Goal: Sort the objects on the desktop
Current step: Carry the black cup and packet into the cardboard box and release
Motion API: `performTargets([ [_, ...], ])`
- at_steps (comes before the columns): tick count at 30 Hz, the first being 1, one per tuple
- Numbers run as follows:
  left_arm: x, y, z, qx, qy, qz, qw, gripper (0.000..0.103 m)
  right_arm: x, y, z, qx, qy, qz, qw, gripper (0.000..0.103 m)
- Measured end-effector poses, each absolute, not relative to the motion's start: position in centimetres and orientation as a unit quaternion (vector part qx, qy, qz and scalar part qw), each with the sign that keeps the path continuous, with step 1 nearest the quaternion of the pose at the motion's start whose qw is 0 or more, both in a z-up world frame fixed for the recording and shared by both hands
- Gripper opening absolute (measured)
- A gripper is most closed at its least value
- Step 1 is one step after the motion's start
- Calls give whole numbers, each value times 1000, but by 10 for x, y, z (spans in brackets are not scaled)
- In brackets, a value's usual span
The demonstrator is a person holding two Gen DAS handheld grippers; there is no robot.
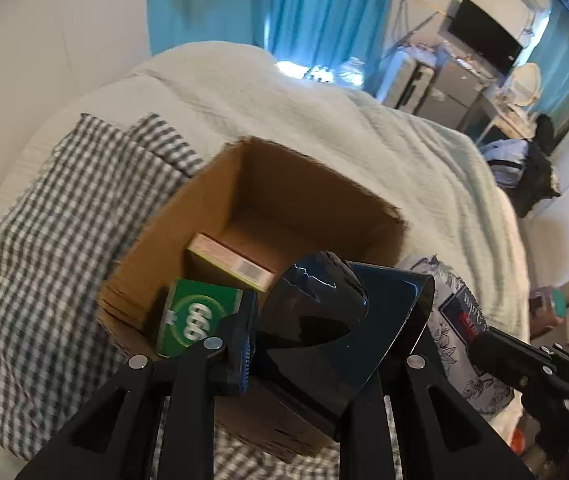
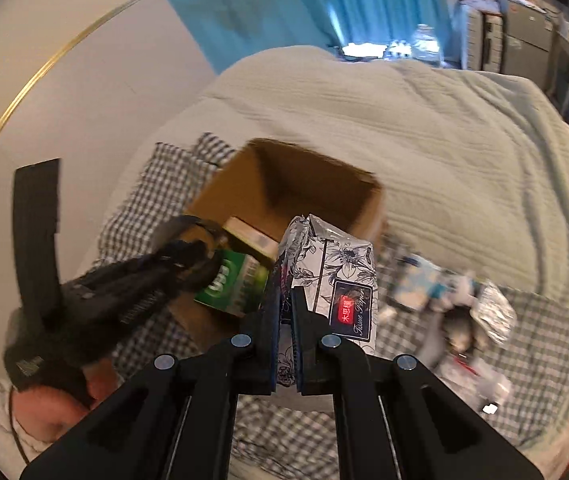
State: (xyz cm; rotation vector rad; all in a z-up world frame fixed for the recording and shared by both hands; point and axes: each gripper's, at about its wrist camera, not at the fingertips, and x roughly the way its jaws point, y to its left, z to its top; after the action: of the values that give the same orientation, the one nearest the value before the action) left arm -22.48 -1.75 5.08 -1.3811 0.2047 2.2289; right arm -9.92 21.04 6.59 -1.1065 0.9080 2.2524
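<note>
An open cardboard box sits on a checked cloth. Inside it lie a tan carton and a green carton that stands near the front wall. My left gripper is shut on a glossy black curved object just above the box's near edge; the object hides the right finger. In the right wrist view this gripper is blurred. My right gripper is shut on a floral black-and-white tissue pack, right of the left gripper, in front of the box's right side.
The checked cloth lies over a pale green bedspread. A blurred heap of small packets lies right of the box. A person's hand holds the left gripper. Blue curtains and furniture stand beyond the bed.
</note>
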Motion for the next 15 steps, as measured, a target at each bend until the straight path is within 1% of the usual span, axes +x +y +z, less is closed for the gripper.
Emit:
performTargets([
  [5,-245,-27,39,-522,82,815,235,20,-128,209,56,-393,337,826,224,5],
  [6,-248,-30,37,-526,81,814,233,22,-131,211,53,-390,340,826,224,5],
  [7,-251,-33,36,-529,79,814,229,26,-134,213,51,-385,342,827,226,5],
  [8,-252,-35,36,-529,79,814,226,31,-135,214,49,-381,344,827,229,8],
  [9,-255,-37,37,-529,77,816,219,43,-137,216,49,-381,342,827,231,12],
  [10,-256,-38,37,-531,78,817,211,60,-137,218,50,-380,337,828,238,20],
  [11,-257,-40,37,-533,79,819,200,70,-137,219,51,-378,334,829,242,25],
  [12,-258,-41,37,-533,80,819,195,84,-137,221,53,-376,333,829,246,25],
  [13,-258,-42,38,-533,78,820,194,87,-135,223,54,-374,333,829,250,26],
  [15,-257,-40,41,-533,77,819,198,87,-127,229,57,-370,335,828,257,26],
])
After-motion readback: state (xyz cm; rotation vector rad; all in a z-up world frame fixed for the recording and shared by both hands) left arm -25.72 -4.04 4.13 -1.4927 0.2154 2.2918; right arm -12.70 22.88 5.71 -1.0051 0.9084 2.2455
